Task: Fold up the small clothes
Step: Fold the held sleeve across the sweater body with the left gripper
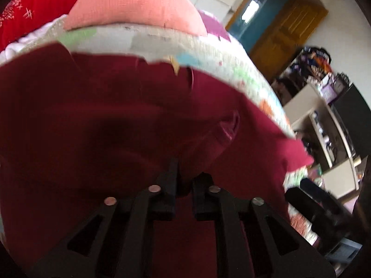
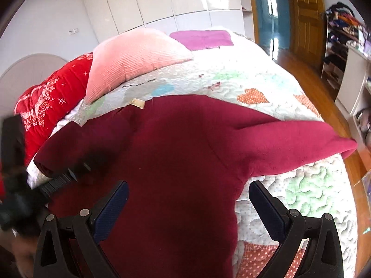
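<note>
Two grippers to tell about. Left gripper (image 1: 185,176) first: pinched tight on a bump of the dark red sweater (image 1: 92,127), fingers almost together with cloth squeezed between. Seen from the right wrist as a blurry black shape (image 2: 58,181) down at the sweater's left side, just under the left sleeve (image 2: 69,148). Right gripper (image 2: 187,192) next: spread wide, holding nothing, hanging over the lower part of the sweater (image 2: 180,150), one finger above red cloth and the other above the quilt (image 2: 301,190).

Now the sweater. Spread flat on the quilt, with the neck and little label (image 2: 138,103) far off toward the pink pillow (image 2: 134,60), and the bottom end close to both grippers. Runs long from near to far, straight ahead of the right gripper. Sticks the right sleeve (image 2: 301,143) out sideways, pointing off to the right.

Probably time to fold a side in. Closer to the left sleeve: the left gripper, grabbing right beside it. Closer to the right sleeve: the right gripper, not touching it. Likely needs a reach forward and to the right to catch that sleeve, then a pull across toward the middle. Soft, floppy cloth, so easy to bunch up if dragged fast.
</note>
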The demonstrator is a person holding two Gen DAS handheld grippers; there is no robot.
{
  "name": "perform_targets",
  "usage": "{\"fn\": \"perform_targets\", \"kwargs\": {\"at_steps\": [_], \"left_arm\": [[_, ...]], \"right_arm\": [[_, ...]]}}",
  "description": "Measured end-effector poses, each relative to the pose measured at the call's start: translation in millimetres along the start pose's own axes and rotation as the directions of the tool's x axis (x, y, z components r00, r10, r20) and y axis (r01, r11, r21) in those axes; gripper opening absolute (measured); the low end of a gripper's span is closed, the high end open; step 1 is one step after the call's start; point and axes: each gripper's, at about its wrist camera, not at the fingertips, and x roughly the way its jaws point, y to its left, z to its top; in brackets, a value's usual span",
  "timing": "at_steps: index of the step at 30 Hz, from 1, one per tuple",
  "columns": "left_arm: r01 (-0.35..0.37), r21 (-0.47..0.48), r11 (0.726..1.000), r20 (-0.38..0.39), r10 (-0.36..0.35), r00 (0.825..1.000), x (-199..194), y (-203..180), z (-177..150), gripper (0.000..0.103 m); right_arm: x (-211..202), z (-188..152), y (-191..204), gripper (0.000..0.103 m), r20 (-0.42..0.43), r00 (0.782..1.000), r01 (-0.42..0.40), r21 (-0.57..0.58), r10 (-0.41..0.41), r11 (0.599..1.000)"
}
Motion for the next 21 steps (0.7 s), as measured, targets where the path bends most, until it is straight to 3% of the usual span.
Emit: {"fn": "perform_targets", "kwargs": {"at_steps": [4,6,7,8,11,15,17,18,20,21], "left_arm": [[0.026,0.088,0.996,0.02,-0.028,0.999,-46.1,-9.7,-6.6,0.031],[-0.016,0.143,0.99,0.095,0.002,0.995,-81.6,-10.4,-10.6,0.049],[-0.053,0.158,0.986,0.142,0.03,0.989,-99.3,-7.1,-11.5,0.063],[-0.1,0.163,0.982,0.209,0.065,0.976,-121.4,-0.4,-11.7,0.07],[-0.212,0.141,0.967,0.316,0.159,0.935,-155.8,23.5,-7.0,0.07],[-0.316,0.047,0.948,0.345,0.281,0.896,-171.4,64.7,0.6,0.07],[-0.308,-0.01,0.951,0.337,0.293,0.895,-177.2,87.7,-0.7,0.07],[-0.302,-0.037,0.952,0.335,0.297,0.894,-179.7,97.2,-3.2,0.07],[-0.293,-0.083,0.952,0.332,0.304,0.893,-182.4,107.8,-2.4,0.07],[-0.287,-0.096,0.953,0.335,0.302,0.892,-182.2,112.0,-5.6,0.07]], "right_arm": [[6.8,6.7,0.5,0.103,-0.005,0.999,-0.041,0.008,0.041,0.999],[12.7,9.9,5.5,0.103,-0.009,0.998,-0.067,0.008,0.067,0.998],[17.4,11.2,10.6,0.103,-0.016,0.997,-0.075,0.001,0.075,0.997],[23.4,13.3,15.0,0.103,-0.023,0.996,-0.082,-0.007,0.081,0.997],[46.5,16.3,28.2,0.103,-0.062,0.994,-0.086,-0.031,0.084,0.996],[82.9,13.4,37.3,0.101,-0.123,0.99,-0.065,-0.026,0.061,0.998],[84.4,13.3,46.2,0.059,-0.058,0.997,-0.047,-0.082,0.042,0.996],[85.8,15.2,51.1,0.019,-0.057,0.997,-0.05,-0.112,0.044,0.992],[83.2,22.2,59.5,0.007,-0.062,0.997,-0.065,-0.16,0.055,0.985],[78.5,25.9,62.4,0.005,-0.056,0.996,-0.076,-0.178,0.067,0.981]]}}
